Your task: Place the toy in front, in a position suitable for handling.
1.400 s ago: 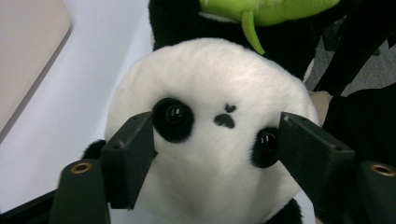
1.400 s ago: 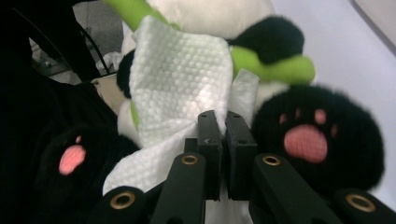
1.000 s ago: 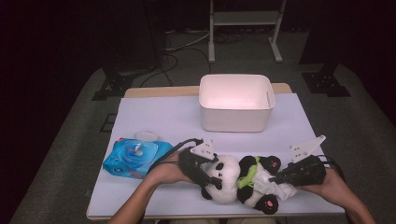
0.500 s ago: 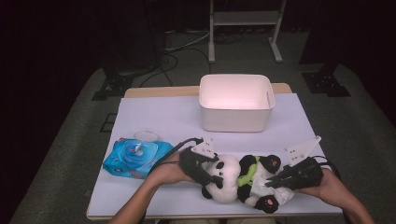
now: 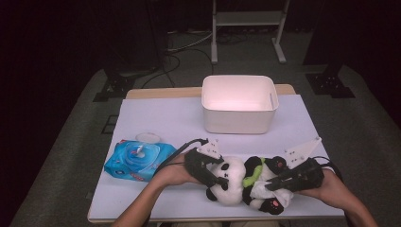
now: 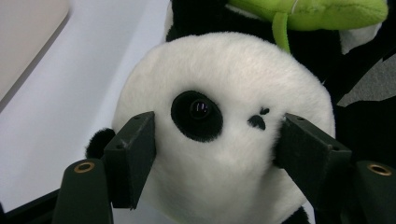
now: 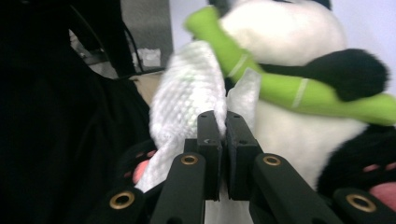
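Clamping the panda head-on with left fingers, right fingers pinching seemingly a white wipe against its belly.

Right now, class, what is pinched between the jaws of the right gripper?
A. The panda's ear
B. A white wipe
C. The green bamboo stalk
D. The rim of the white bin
B: in the right gripper view, the right gripper has its jaws closed on a white wipe with a textured weave, held against the belly of the panda plush, while the green bamboo stalk lies beyond the jaw tips.
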Available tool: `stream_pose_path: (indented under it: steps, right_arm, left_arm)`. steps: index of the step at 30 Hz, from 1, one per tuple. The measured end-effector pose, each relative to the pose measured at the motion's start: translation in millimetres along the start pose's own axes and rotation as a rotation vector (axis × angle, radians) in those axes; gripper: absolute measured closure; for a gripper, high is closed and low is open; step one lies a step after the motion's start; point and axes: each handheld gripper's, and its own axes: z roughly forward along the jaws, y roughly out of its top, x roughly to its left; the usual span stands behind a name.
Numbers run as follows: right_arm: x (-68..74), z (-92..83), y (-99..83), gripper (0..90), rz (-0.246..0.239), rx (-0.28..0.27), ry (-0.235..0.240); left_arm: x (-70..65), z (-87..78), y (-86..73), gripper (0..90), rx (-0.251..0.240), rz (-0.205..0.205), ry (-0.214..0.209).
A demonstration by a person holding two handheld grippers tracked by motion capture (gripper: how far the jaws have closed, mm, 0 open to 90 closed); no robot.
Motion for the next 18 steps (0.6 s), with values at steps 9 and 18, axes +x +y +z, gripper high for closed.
stream_pose_path:
  steps: [9,18]
  right_arm:
    - [-16.7,-10.5,18.2,85.5,0.01,-0.017,-0.095]
    - [-17.9,0.5,26.2,85.6,-0.021,0.024,-0.125]
  left_arm:
    - [-10.1,5.7,3.0,30.2,-0.01,0.032,-0.009]
    - [-13.8,6.2,2.3,28.5,-0.026,0.051,-0.006]
